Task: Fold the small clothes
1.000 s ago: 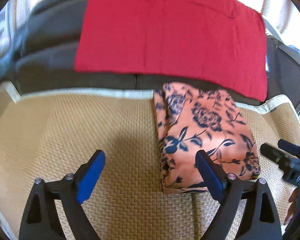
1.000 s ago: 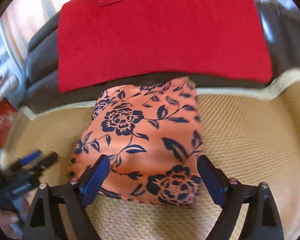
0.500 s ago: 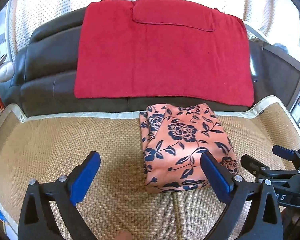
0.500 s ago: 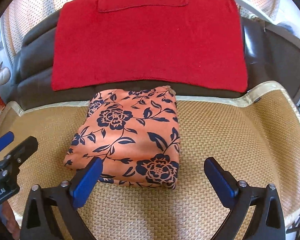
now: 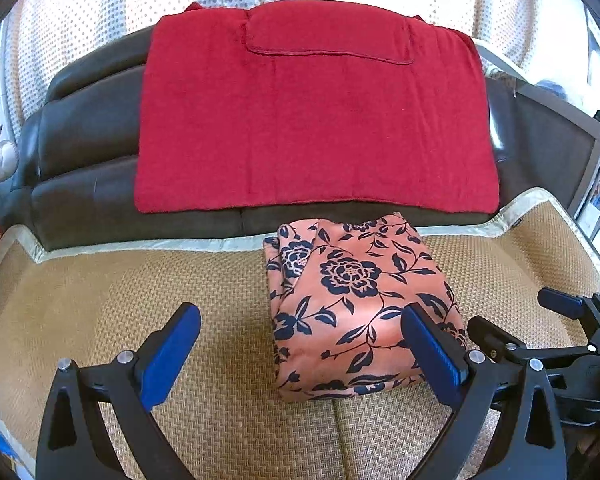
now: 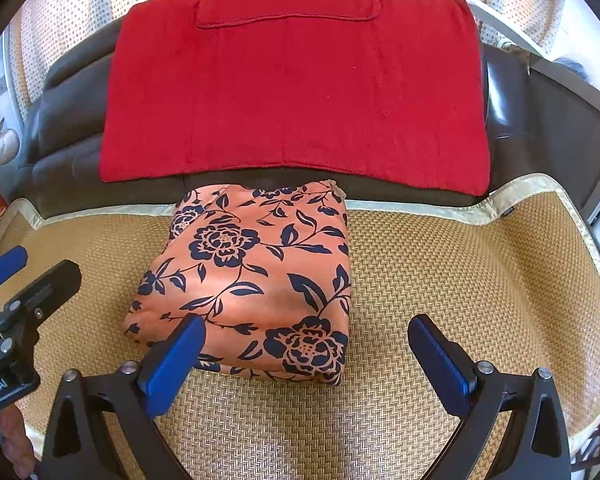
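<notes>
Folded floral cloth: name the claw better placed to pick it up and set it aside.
Right, probably. The right claw hangs open over the floral cloth; the left claw opens mostly over bare mat.

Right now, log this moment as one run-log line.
floral garment: folded, lying on woven mat | left tool: open, empty | right tool: open, empty | red towel: draped on sofa back
</notes>
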`<state>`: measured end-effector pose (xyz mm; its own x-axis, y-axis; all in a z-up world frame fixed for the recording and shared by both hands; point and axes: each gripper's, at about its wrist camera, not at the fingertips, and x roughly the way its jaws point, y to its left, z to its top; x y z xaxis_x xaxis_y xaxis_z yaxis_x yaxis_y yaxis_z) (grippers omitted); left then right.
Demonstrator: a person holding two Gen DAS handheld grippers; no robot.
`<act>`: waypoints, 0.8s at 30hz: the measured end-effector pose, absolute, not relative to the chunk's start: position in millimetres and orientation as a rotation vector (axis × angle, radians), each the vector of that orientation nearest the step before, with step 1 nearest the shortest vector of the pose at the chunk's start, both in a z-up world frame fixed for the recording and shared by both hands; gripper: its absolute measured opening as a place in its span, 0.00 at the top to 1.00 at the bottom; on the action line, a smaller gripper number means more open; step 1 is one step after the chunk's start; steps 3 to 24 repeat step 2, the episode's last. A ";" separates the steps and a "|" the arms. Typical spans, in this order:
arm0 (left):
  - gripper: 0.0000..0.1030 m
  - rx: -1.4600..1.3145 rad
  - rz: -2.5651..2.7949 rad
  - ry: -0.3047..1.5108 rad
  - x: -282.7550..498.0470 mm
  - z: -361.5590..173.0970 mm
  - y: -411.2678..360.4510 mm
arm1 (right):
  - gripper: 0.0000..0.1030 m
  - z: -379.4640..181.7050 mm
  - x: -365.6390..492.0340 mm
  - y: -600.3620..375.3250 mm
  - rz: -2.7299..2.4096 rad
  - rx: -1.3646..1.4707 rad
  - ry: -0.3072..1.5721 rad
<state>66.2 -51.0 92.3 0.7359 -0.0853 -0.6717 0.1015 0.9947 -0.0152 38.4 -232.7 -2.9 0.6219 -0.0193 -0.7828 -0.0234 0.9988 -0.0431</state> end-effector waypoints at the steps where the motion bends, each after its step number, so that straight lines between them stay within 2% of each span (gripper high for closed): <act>1: 0.03 0.026 -0.103 0.738 67.5 92.1 -51.9 | 0.00 -3.4 40.1 -232.8 0.004 -0.051 0.902; 24: 0.03 0.027 -0.107 0.740 69.2 91.4 -52.5 | 0.00 -4.0 41.9 -233.1 0.005 -0.050 0.903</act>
